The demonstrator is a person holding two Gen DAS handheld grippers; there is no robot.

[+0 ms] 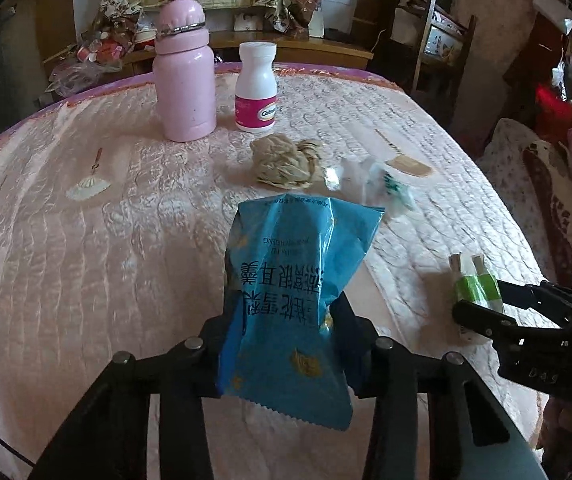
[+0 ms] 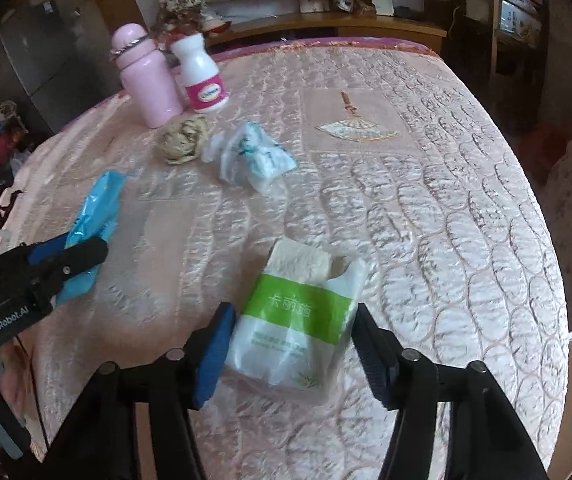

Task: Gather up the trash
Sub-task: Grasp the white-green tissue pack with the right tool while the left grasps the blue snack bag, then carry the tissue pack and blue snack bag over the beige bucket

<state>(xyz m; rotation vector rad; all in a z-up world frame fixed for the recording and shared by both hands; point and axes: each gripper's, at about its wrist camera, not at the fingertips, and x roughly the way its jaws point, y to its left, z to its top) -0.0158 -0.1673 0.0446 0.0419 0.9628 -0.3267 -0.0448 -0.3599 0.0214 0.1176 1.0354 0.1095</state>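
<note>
You get soft daylight, bright on the quilted bedspread (image 1: 85,240), room behind dim. Fisheye bends edges, corners black. Glare on the blue wrapper (image 1: 290,280). Clear plastic wrapper (image 1: 370,184) motion-blurred in left view; shadows faint.

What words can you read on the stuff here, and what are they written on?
"GenRobot.AI": side of the left claw.
"卡丽施", roughly: green band on the tissue pack between the right claw's fingers.
Blue packet in the left claw: big Chinese print, upside down, unclear.
White pill bottle: pink label, brand too blurred.
Pink flask: no words.
</note>
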